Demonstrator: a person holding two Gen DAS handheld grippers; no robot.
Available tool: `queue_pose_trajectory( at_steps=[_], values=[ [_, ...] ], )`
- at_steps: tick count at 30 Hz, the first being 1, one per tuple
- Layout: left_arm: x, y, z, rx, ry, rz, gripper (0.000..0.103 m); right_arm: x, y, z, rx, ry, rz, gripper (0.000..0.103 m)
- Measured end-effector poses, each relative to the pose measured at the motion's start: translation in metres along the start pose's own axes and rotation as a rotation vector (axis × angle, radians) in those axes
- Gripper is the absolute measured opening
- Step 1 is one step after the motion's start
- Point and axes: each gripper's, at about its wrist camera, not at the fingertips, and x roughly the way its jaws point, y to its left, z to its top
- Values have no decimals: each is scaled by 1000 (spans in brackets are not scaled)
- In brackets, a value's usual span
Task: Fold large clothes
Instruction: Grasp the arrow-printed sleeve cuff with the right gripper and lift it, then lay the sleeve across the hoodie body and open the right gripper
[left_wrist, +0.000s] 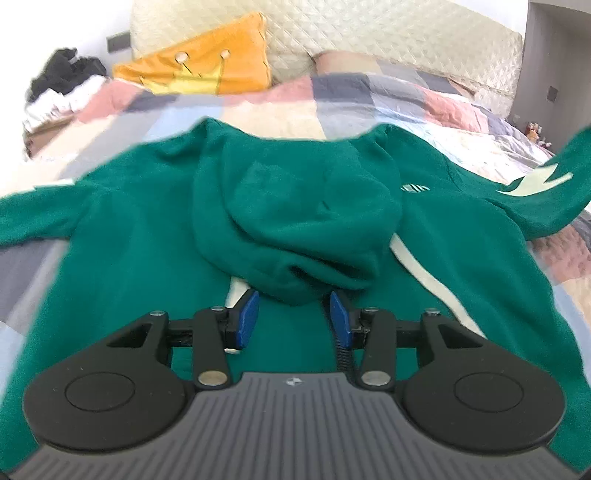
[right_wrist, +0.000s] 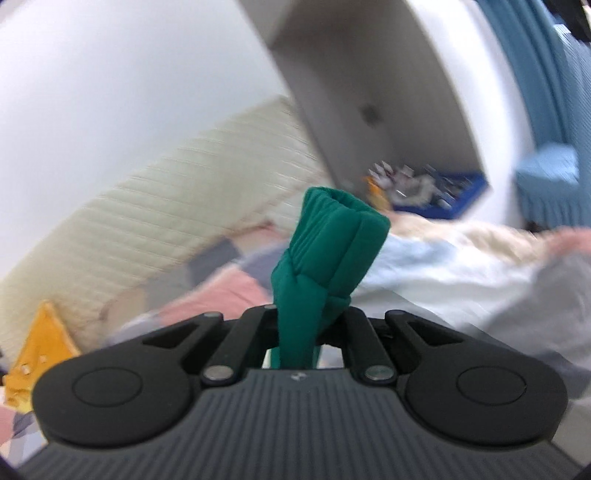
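Your left wrist view gives you the whole layout: the green hoodie (left_wrist: 295, 229) lies spread front-up on the bed's patchwork quilt (left_wrist: 258, 107), its hood (left_wrist: 295, 214) flopped down over the chest and two white drawstrings (left_wrist: 424, 280) trailing from under it. Your left tongs (left_wrist: 294, 317) hover just at the hood's lower edge with their blue pads (left_wrist: 248, 319) set wide apart and nothing between them (whether the pads brush the fabric is too blurred to tell). One sleeve runs off to the left of that view, and the other sleeve (left_wrist: 546, 192), with a pale printed mark, rises off the quilt toward the right edge. Only your right wrist view explains that lift: your right tongs (right_wrist: 297, 325) are clamped on the ribbed green cuff (right_wrist: 328, 243), which stands bunched up out of them while more green fabric passes down between the arms. That view tilts steeply and shows none of the hoodie's body, but it does show a quilted cream headboard (right_wrist: 166, 221), a white shelf holding a blue bin (right_wrist: 443, 195) of small items, and a blue curtain (right_wrist: 535, 74). An orange pillow (left_wrist: 207, 62) appears in both views, leaning against the headboard.
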Motion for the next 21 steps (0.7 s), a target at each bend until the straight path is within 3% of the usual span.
queue_pose_trajectory(
  at_steps=[12,16,21],
  values=[
    [-41,34,2,-79,-95,-62,49,-101,180,46,-233,-115,217,7],
    [-52,52,2,-139,-109,-77,49,-139,224,37,-299,-131,260,7],
    [-69,66,-1,-139,-149,-47,49,-177,274,4,-413,-111,308,8]
  ],
)
